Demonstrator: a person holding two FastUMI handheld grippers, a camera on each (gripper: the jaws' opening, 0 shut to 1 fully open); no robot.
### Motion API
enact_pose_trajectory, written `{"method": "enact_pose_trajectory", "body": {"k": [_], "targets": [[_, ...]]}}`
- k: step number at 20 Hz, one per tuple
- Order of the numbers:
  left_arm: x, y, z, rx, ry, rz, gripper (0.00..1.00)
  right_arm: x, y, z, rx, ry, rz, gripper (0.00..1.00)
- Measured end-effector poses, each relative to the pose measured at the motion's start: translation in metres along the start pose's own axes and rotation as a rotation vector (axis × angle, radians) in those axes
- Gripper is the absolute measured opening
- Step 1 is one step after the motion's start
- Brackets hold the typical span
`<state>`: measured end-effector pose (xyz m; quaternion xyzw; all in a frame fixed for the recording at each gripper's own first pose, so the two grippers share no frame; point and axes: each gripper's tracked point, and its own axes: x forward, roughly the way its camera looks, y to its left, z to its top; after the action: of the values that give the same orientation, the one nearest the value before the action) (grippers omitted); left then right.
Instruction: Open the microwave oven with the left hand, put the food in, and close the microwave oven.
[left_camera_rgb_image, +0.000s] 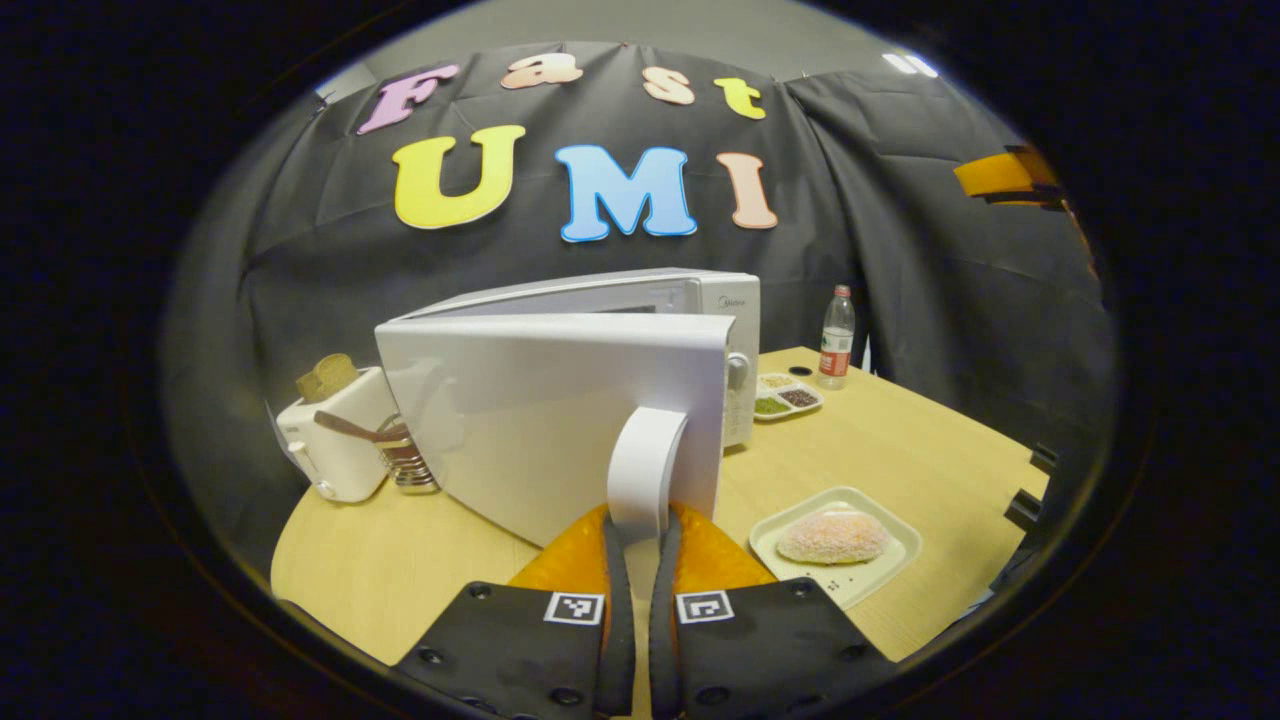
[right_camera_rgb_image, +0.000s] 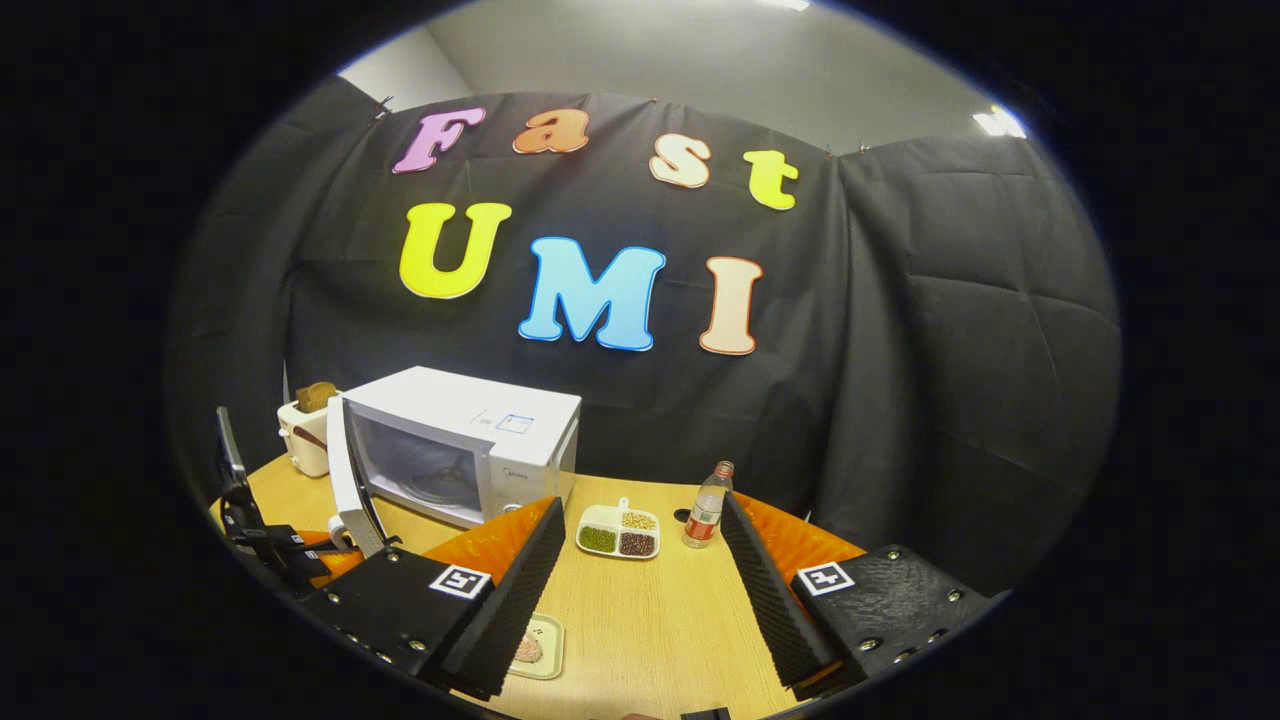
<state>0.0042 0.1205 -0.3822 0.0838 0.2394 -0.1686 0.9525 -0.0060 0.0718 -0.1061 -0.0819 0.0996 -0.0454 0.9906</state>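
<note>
Left gripper view: I have the left gripper (left_camera_rgb_image: 640, 560) pinching the white door handle (left_camera_rgb_image: 645, 465), one finger on each side of it. The microwave door (left_camera_rgb_image: 560, 410) stands swung out toward the camera, and the microwave body (left_camera_rgb_image: 700, 295) sits behind it. The food (left_camera_rgb_image: 833, 537), a pale pink lump, lies on a white tray (left_camera_rgb_image: 890, 570) on the table (left_camera_rgb_image: 900, 440), just to the right of my grip.

Risk, in my judgement: if I pull along a straight line instead of following the hinge arc, the handle can slip out of the pads or the whole oven can drag across the table toward the toaster (left_camera_rgb_image: 335, 440). The open door hides the cavity entirely here, so I cannot confirm that it is free for the tray.

Right gripper view: the right gripper (right_camera_rgb_image: 640, 580) has its fingers spread wide and holds nothing. The door (right_camera_rgb_image: 350, 480) is seen edge-on, and the left gripper (right_camera_rgb_image: 270, 545) sits at its lower end. The food tray (right_camera_rgb_image: 535, 645) is partly covered by one finger (right_camera_rgb_image: 500, 600); the food itself is hard to make out. A divided dish (right_camera_rgb_image: 618, 530) and a bottle (right_camera_rgb_image: 706, 505) stand near the approach path and could be knocked.
</note>
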Motion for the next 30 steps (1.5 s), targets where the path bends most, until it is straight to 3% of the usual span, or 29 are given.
{"method": "enact_pose_trajectory", "body": {"k": [6, 18, 27, 30], "targets": [[-0.046, 0.04, -0.023, 0.022, 0.057, -0.03, 0.13, 0.002, 0.045, -0.005, 0.003, 0.033, 0.06, 0.96], [-0.127, 0.183, -0.07, 0.026, 0.152, 0.099, 0.12, 0.012, 0.104, -0.021, 0.001, 0.08, 0.141, 0.96], [-0.14, 0.217, -0.076, -0.052, 0.121, 0.09, 0.12, 0.015, 0.129, -0.048, 0.037, 0.155, 0.236, 0.96], [-0.138, 0.209, -0.075, -0.017, 0.137, 0.083, 0.12, 0.017, 0.125, -0.053, 0.055, 0.171, 0.236, 0.96]]}}
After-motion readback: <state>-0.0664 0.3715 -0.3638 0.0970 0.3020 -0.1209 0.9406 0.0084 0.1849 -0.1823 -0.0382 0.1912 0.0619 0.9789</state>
